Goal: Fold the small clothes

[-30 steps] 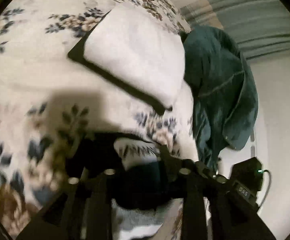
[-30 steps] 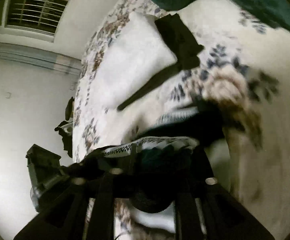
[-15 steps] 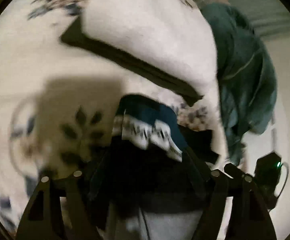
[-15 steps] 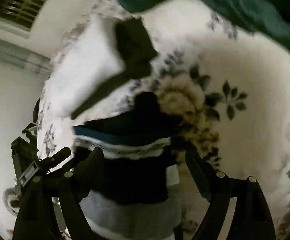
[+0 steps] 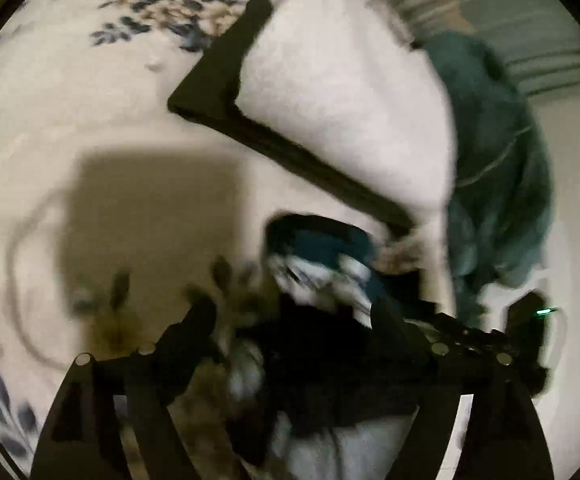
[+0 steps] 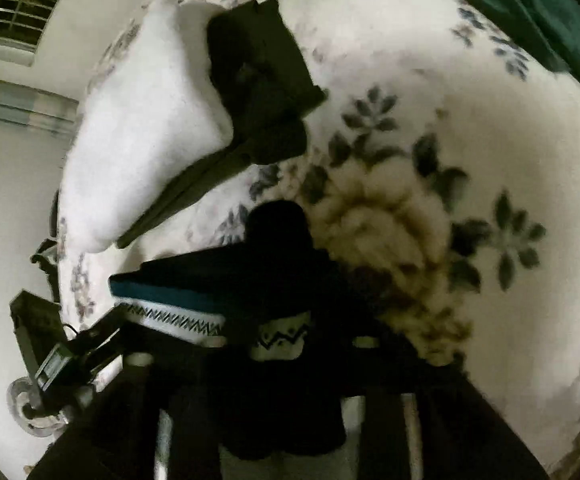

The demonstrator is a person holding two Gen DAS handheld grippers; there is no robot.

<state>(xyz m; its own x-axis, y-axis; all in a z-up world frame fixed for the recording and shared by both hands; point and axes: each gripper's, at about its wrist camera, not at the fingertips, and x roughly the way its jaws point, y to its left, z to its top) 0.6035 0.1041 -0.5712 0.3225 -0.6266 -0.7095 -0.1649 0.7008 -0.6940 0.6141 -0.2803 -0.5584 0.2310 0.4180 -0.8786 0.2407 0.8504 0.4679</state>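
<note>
No readable labels anywhere — too blurry. The small dark garment (image 6: 226, 304) with the teal and white zigzag band lies on the floral bed (image 6: 490, 152), just below the white pillow (image 6: 146, 136), its band running crosswise. My left claw (image 5: 290, 332) is spread wide around its near edge; my right claw (image 6: 286, 344) sits right over it — can't tell if it's pinching.

Blurred patterned garment (image 5: 322, 264) lies between the left gripper (image 5: 290, 320) jaws, seemingly spread, on floral blanket (image 5: 70, 100)
</note>
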